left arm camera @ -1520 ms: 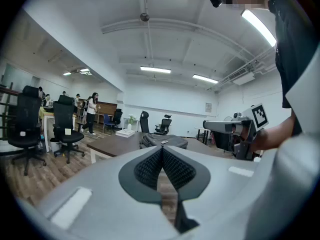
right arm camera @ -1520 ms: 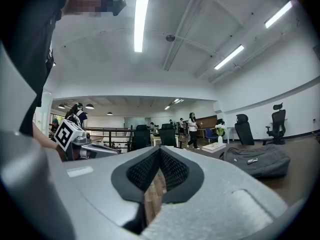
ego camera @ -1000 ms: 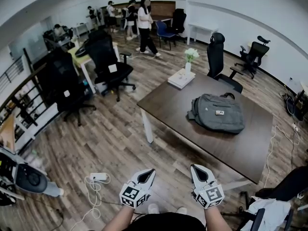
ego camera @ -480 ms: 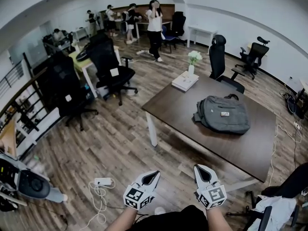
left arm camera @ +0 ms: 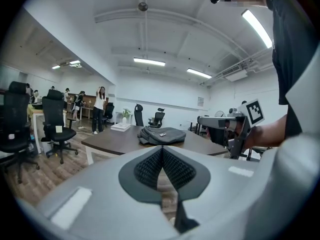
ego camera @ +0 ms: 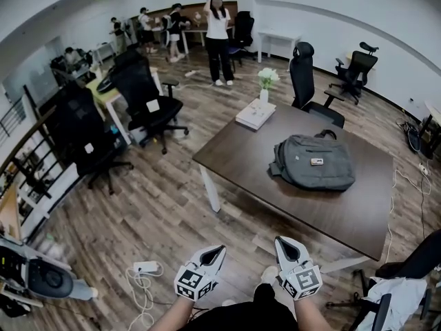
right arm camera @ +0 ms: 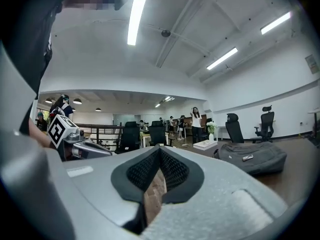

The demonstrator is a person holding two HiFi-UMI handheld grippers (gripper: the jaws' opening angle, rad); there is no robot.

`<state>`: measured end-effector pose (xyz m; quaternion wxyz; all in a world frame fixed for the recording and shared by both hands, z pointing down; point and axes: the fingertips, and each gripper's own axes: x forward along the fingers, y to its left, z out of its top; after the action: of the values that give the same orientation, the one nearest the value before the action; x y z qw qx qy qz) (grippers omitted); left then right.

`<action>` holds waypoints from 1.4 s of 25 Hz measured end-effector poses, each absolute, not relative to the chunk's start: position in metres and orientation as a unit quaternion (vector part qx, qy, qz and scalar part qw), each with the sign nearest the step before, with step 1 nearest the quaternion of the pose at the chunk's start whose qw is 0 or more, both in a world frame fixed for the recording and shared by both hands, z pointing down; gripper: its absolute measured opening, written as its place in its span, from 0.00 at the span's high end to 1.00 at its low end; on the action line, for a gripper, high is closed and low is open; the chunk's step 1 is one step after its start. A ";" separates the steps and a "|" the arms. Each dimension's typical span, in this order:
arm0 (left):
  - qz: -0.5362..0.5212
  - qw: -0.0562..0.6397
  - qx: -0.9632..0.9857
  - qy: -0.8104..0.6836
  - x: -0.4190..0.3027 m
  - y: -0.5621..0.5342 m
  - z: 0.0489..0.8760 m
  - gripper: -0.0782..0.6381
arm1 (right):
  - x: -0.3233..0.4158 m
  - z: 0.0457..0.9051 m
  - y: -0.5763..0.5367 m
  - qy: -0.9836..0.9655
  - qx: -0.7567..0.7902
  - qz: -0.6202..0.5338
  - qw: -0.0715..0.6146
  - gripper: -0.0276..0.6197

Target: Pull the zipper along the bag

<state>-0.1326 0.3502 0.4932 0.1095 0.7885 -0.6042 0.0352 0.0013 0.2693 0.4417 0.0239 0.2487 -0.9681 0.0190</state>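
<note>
Standing off, bag not reached.
My left gripper [ego camera: 214, 252] and right gripper [ego camera: 284, 243] are closed on nothing. The bag [ego camera: 313, 162] lies on the desk [ego camera: 238, 154] at 1 o'clock, well apart. Risk: zipper pull unseen, so I could grab fabric.

Bright, even light falls from long ceiling tubes [right arm camera: 134, 14] high above the jaws; the tubes burn out to white glare. The dark tabletop [ego camera: 344, 212] far beyond the jaws shows a soft sheen, and shadows are faint. Every view bends at its edges into black corners. The surfaces closest around the jaws are blurred.
</note>
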 end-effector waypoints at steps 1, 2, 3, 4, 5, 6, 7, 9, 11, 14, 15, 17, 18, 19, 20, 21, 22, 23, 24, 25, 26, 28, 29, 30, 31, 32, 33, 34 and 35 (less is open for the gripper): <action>0.036 0.108 0.789 -0.603 -0.132 0.341 0.492 0.87 | 0.002 0.439 0.261 -0.968 0.250 0.013 0.022 0.95; 0.036 0.106 0.790 -0.602 -0.131 0.330 0.490 0.87 | 0.003 0.436 0.251 -0.967 0.252 0.009 0.021 0.95; 0.036 0.103 0.792 -0.601 -0.129 0.318 0.487 0.87 | 0.004 0.431 0.240 -0.967 0.254 0.008 0.020 0.95; 0.037 0.099 0.793 -0.599 -0.127 0.306 0.483 0.87 | 0.006 0.428 0.228 -0.966 0.256 0.008 0.018 0.95; 0.039 0.095 0.795 -0.598 -0.125 0.294 0.480 0.87 | 0.007 0.425 0.216 -0.966 0.257 0.008 0.015 0.95; 0.039 0.092 0.796 -0.597 -0.123 0.282 0.477 0.87 | 0.009 0.424 0.205 -0.966 0.257 0.008 0.012 0.95; 0.039 0.091 0.797 -0.596 -0.122 0.269 0.475 0.87 | 0.010 0.424 0.193 -0.966 0.257 0.008 0.011 0.95; 0.039 0.091 0.799 -0.593 -0.117 0.245 0.472 0.87 | 0.015 0.423 0.169 -0.965 0.260 0.008 0.010 0.95; 0.044 0.090 0.803 -0.588 -0.110 0.222 0.472 0.87 | 0.022 0.424 0.145 -0.964 0.265 0.012 0.010 0.95; 0.053 0.091 0.805 -0.584 -0.101 0.187 0.474 0.87 | 0.033 0.430 0.111 -0.963 0.270 0.022 0.011 0.95; 0.056 0.092 0.805 -0.583 -0.098 0.175 0.475 0.87 | 0.037 0.433 0.100 -0.962 0.270 0.025 0.012 0.95; 0.063 0.092 0.805 -0.582 -0.092 0.151 0.476 0.87 | 0.043 0.436 0.078 -0.963 0.269 0.034 0.016 0.95; 0.067 0.092 0.805 -0.582 -0.089 0.141 0.475 0.87 | 0.046 0.437 0.067 -0.963 0.267 0.037 0.017 0.95; 0.070 0.092 0.805 -0.582 -0.085 0.131 0.475 0.87 | 0.049 0.439 0.058 -0.963 0.265 0.040 0.018 0.95; 0.071 0.093 0.804 -0.583 -0.083 0.122 0.475 0.87 | 0.052 0.440 0.049 -0.964 0.263 0.042 0.020 0.95; 0.072 0.093 0.803 -0.584 -0.080 0.114 0.475 0.87 | 0.054 0.441 0.042 -0.964 0.261 0.042 0.022 0.95; 0.074 0.094 0.802 -0.585 -0.079 0.107 0.476 0.87 | 0.055 0.442 0.035 -0.965 0.258 0.041 0.024 0.95; 0.076 0.094 0.800 -0.587 -0.079 0.101 0.478 0.87 | 0.056 0.444 0.029 -0.966 0.255 0.041 0.025 0.95; 0.078 0.095 0.799 -0.589 -0.079 0.095 0.479 0.87 | 0.056 0.446 0.024 -0.967 0.252 0.041 0.026 0.95; 0.080 0.097 0.797 -0.590 -0.080 0.089 0.481 0.87 | 0.056 0.448 0.019 -0.967 0.250 0.040 0.028 0.95; 0.083 0.100 0.796 -0.591 -0.080 0.083 0.482 0.87 | 0.056 0.449 0.015 -0.967 0.248 0.040 0.030 0.95; 0.087 0.104 0.796 -0.590 -0.081 0.074 0.485 0.87 | 0.055 0.451 0.008 -0.967 0.249 0.040 0.035 0.95; 0.088 0.106 0.797 -0.588 -0.082 0.070 0.487 0.87 | 0.055 0.453 0.005 -0.966 0.251 0.041 0.038 0.95; 0.089 0.108 0.798 -0.586 -0.083 0.065 0.488 0.87 | 0.053 0.455 0.001 -0.966 0.253 0.043 0.040 0.95; 0.089 0.110 0.800 -0.584 -0.085 0.059 0.489 0.87 | 0.052 0.457 -0.004 -0.965 0.256 0.045 0.043 0.95; 0.089 0.112 0.801 -0.581 -0.087 0.054 0.490 0.87 | 0.050 0.458 -0.009 -0.964 0.259 0.046 0.044 0.95; 0.089 0.112 0.803 -0.578 -0.089 0.048 0.491 0.87 | 0.048 0.458 -0.014 -0.963 0.262 0.046 0.045 0.95; 0.090 0.112 0.805 -0.575 -0.093 0.041 0.492 0.87 | 0.045 0.458 -0.020 -0.962 0.265 0.045 0.045 0.95; 0.090 0.113 0.807 -0.573 -0.096 0.034 0.493 0.87 | 0.041 0.457 -0.025 -0.961 0.268 0.043 0.046 0.95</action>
<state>-0.0962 0.0340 0.4930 0.1125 0.8072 -0.5725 0.0896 0.0411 -0.0249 0.4569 0.0459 0.2678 -0.9614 0.0431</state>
